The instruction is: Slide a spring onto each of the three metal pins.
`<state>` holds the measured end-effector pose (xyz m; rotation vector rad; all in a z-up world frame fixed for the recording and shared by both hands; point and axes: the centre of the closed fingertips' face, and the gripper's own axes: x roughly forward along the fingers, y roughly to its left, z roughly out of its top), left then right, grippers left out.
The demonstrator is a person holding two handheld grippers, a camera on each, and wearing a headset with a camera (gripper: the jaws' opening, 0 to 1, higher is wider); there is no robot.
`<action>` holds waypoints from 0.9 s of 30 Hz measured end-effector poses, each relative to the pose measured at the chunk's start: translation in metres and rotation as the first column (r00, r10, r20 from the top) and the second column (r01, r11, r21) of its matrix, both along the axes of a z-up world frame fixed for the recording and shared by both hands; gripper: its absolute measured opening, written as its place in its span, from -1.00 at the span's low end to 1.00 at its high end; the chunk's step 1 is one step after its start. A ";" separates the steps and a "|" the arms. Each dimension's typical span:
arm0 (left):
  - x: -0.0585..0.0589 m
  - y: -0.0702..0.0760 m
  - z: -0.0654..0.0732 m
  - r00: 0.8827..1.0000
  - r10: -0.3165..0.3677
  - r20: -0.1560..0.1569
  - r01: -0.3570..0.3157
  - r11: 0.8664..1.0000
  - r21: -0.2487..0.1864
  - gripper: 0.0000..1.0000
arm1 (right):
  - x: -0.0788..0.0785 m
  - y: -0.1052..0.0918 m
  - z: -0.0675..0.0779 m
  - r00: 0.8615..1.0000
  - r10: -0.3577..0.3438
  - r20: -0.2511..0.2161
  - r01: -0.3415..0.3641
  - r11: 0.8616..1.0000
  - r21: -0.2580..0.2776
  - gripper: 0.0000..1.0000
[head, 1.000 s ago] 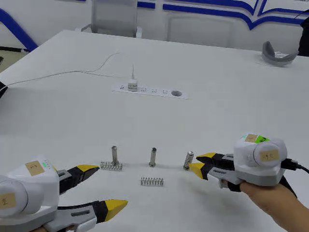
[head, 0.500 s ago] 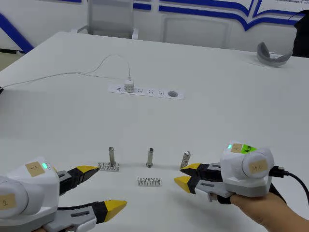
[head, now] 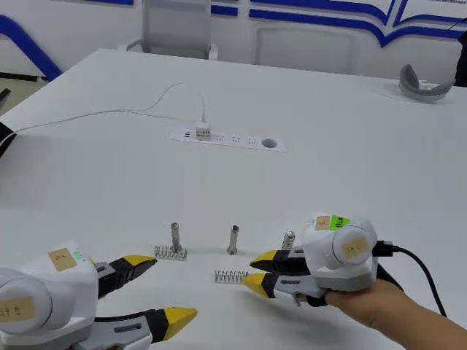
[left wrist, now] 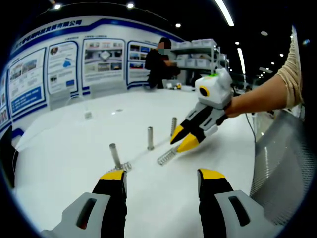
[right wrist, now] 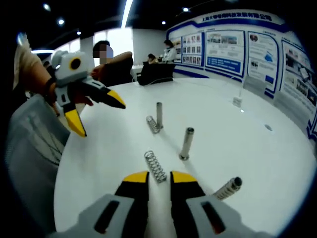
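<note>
The right gripper [head: 257, 270] has its jaws a little apart with nothing between them. A loose spring [head: 230, 275] lies flat on the white table [head: 343, 182] right at their tips, in front of the middle pin [head: 233, 238]. In the right gripper view that spring sits just ahead of the jaw on the view's left, slightly off the gap. A second spring [head: 170, 253] lies at the foot of the left pin [head: 175, 235], and the right pin [head: 288, 239] already has a spring on it. The left gripper [head: 162, 288] is held low at the near side of the table, jaws wide apart and empty, short of the left pin. Bare tabletop surrounds the three upright pins, and the power strip [head: 226, 137] lies well behind them.
</note>
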<state>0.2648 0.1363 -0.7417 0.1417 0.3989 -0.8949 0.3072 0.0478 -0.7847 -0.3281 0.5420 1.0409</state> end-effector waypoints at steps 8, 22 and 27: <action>-0.002 -0.002 0.000 1.000 -0.004 -0.002 0.004 1.000 0.004 0.16 | 0.002 0.006 -0.009 0.999 0.038 -0.030 -0.038 0.999 -0.023 -0.65; -0.002 -0.002 -0.001 1.000 -0.008 -0.004 0.008 1.000 0.006 0.14 | -0.009 0.008 -0.017 0.996 0.060 -0.068 -0.063 0.997 -0.040 -0.75; -0.002 -0.002 -0.002 1.000 -0.014 -0.003 0.014 1.000 0.011 0.14 | -0.010 0.007 -0.018 0.996 0.051 -0.073 -0.055 0.997 -0.051 -0.76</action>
